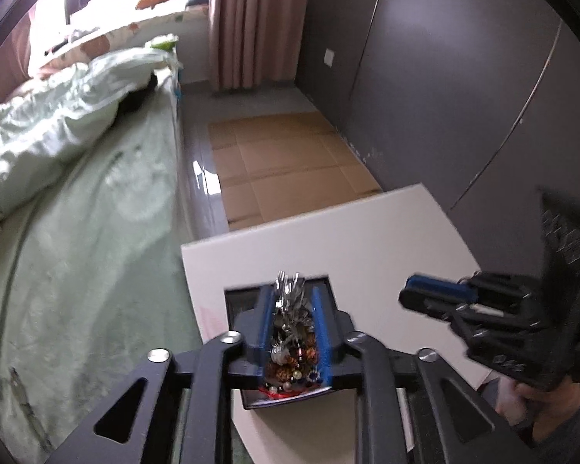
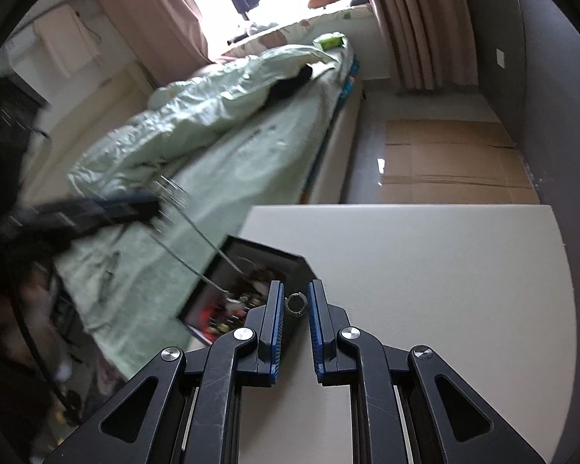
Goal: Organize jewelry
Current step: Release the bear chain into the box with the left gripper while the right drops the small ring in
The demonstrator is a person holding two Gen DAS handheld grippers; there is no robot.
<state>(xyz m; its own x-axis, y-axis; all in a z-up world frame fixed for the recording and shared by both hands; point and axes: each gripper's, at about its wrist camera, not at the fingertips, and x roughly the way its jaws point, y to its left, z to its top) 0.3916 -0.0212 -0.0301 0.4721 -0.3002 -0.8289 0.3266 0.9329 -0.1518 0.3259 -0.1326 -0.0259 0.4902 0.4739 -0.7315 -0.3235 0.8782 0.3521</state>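
A black tray [image 1: 247,295] full of tangled beads and chains stands at the near left corner of a white table [image 1: 359,239]. My left gripper [image 1: 292,297] is shut on a silver piece of jewelry [image 1: 288,284] and holds it above the tray. In the right wrist view the left gripper [image 2: 150,203] is blurred, with silver chains [image 2: 197,232] hanging from it down into the tray [image 2: 259,253]. My right gripper [image 2: 294,294] is open over the table, its fingers on either side of a small silver ring [image 2: 296,304] that lies beside the tray.
A bed with a pale green quilt [image 1: 77,193] runs along the left of the table. Flattened cardboard [image 1: 290,162] lies on the floor beyond the table. A grey wardrobe wall [image 1: 464,77] stands on the right, with pink curtains [image 1: 251,19] at the window.
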